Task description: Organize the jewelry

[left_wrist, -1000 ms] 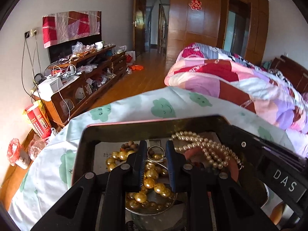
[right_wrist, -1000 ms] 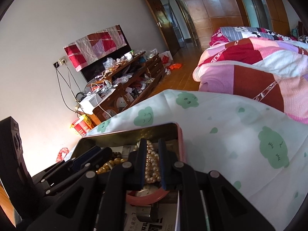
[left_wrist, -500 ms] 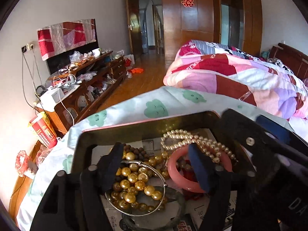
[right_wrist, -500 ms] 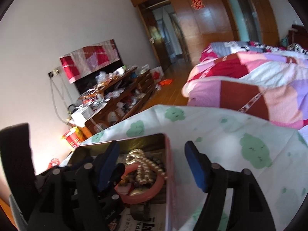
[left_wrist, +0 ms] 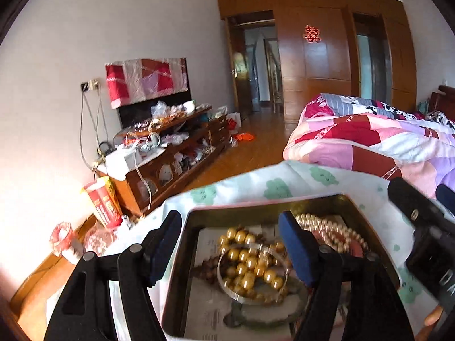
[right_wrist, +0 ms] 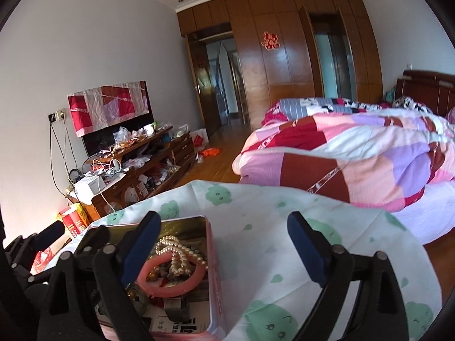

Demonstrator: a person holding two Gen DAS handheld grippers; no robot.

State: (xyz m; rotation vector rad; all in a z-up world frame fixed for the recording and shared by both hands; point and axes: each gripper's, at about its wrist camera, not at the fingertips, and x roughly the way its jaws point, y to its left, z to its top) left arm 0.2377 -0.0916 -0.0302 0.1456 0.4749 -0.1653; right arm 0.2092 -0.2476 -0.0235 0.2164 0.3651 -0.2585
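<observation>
gold beads (left_wrist: 247, 267), pink bangle (right_wrist: 173, 280), green-cloud cloth (right_wrist: 270, 227)

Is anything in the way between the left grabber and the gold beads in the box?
Mostly no. The left gripper is open above the open tin box, with no lid over it. Only a thin silver bangle lies on top of the gold bead strand, circling part of it.

Bright daylight, left-wall glare, fisheye-bent dark corners, slight motion blur.

One tin box (left_wrist: 318, 203) held one pearl necklace (right_wrist: 182, 251), one pink bangle (right_wrist: 173, 282), one gold bead strand (left_wrist: 247, 267) and one silver bangle (left_wrist: 251, 298).
</observation>
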